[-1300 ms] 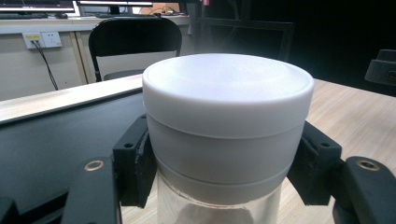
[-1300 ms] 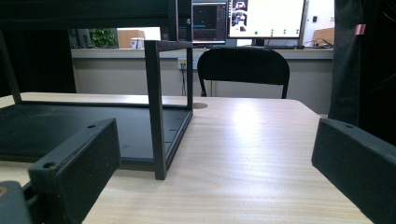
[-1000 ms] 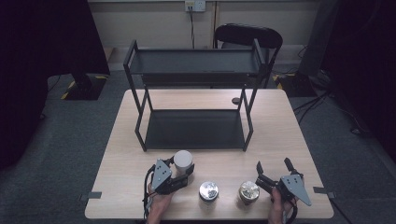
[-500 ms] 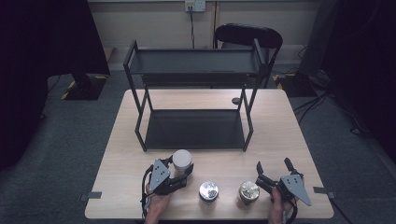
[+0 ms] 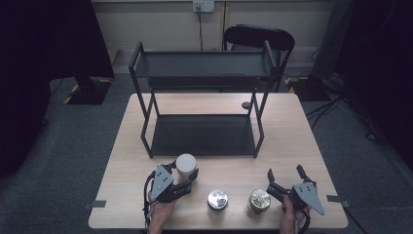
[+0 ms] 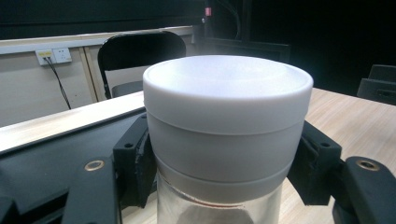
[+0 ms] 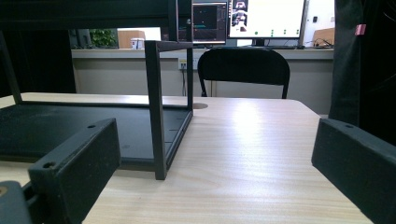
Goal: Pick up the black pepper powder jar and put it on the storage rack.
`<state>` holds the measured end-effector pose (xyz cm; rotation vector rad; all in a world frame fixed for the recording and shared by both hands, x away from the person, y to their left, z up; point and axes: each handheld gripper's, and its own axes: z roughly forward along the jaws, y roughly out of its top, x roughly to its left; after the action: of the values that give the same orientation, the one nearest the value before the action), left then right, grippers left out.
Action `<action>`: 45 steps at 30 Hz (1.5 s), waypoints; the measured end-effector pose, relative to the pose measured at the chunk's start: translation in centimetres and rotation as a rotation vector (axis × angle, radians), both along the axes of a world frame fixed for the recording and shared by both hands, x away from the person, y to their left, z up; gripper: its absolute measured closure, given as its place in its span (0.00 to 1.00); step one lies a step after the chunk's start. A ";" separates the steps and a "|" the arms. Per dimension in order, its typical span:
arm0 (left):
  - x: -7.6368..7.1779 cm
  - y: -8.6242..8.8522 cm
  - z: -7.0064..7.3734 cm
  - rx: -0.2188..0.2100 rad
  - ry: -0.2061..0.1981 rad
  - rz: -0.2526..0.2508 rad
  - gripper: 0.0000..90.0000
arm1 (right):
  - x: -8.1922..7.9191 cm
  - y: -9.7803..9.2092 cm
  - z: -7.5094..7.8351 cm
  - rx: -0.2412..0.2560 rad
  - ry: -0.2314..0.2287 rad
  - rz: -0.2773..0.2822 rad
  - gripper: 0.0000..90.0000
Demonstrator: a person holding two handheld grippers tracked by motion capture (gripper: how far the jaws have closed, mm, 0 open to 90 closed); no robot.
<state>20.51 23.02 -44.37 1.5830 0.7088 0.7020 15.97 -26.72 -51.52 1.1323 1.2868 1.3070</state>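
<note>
Work looks barely begun, we judge: our left gripper (image 5: 187, 174) has its fingers clamped on the white-lidded jar (image 5: 185, 165) near the counter's (image 5: 292, 141) front edge, just before the black rack (image 5: 202, 134), whose two shelves stand bare. Two metal-lidded jars (image 5: 217, 200) wait on the counter. Our right gripper (image 5: 285, 177) rests with fingers apart, holding nothing. We read no label or writing anywhere.

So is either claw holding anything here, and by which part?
The left claw grips the white-lidded glass jar, its jaws closed on the sides of the lid's lower band. The right claw is open and holds nothing.
</note>
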 end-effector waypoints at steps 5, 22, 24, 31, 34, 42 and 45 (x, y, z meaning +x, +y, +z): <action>0.3 0.2 0.4 0.004 0.001 0.002 0.38 | 0.0 0.0 0.0 -0.001 -0.001 0.000 0.00; 1.0 0.4 0.9 -0.019 0.017 0.025 0.38 | 0.0 0.0 0.0 0.000 -0.002 -0.002 0.00; 1.1 0.4 1.0 -0.018 0.017 0.031 0.38 | 0.0 0.0 0.0 0.000 -0.001 -0.001 0.00; 1.5 0.8 1.6 -0.024 0.012 0.047 0.38 | 0.0 0.0 0.0 0.000 -0.001 -0.001 0.00; 1.6 0.9 1.8 -0.026 0.011 0.053 0.38 | 0.0 0.0 0.0 0.000 -0.001 -0.001 0.00; 2.0 0.9 2.7 -0.032 0.002 0.069 0.38 | 0.0 0.0 0.0 -0.001 -0.001 -0.002 0.00; 2.1 0.9 2.9 -0.035 -0.004 0.069 0.38 | 0.0 0.0 0.0 -0.001 0.000 -0.001 0.00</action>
<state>22.61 23.91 -41.43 1.5303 0.7719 0.7397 15.96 -26.70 -51.53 1.1315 1.2866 1.3059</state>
